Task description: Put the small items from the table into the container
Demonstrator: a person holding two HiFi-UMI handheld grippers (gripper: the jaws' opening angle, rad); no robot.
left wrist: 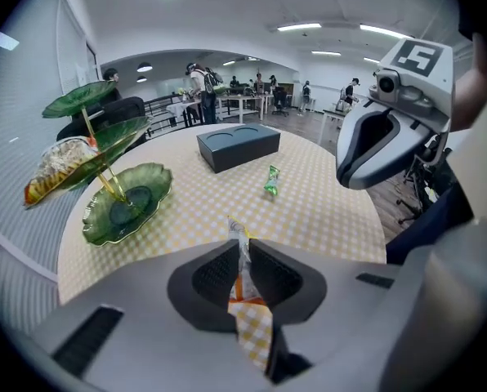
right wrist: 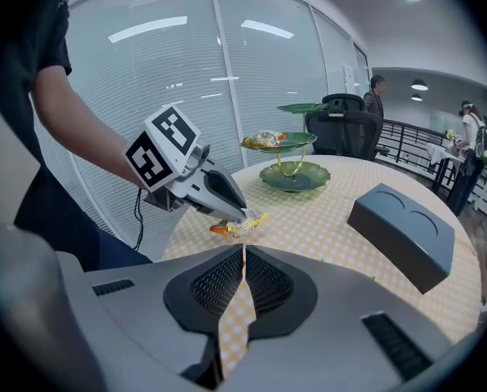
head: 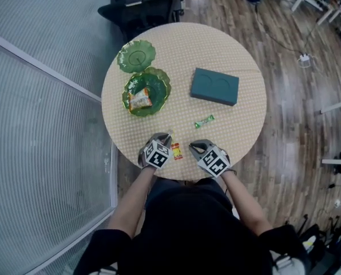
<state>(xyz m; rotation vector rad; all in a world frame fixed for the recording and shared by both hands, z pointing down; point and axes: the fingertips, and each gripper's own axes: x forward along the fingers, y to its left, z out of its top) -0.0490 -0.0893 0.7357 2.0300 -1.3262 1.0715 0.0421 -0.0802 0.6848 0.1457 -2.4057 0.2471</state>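
- As it hovers over the table (head: 239,67), the left gripper (left wrist: 242,260) clamps an orange packet (right wrist: 243,224).
- The right gripper (right wrist: 243,256) has its jaws together, empty.
- A green candy (head: 204,121) lies well apart from the green dish (head: 162,82).

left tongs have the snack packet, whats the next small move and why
Probably carry the left tongs forward and left toward the green tiered leaf dish. They are shut on the orange snack packet, which looks clear of the table in the right gripper view. The dish lies farther across the table on that side and holds another snack packet.
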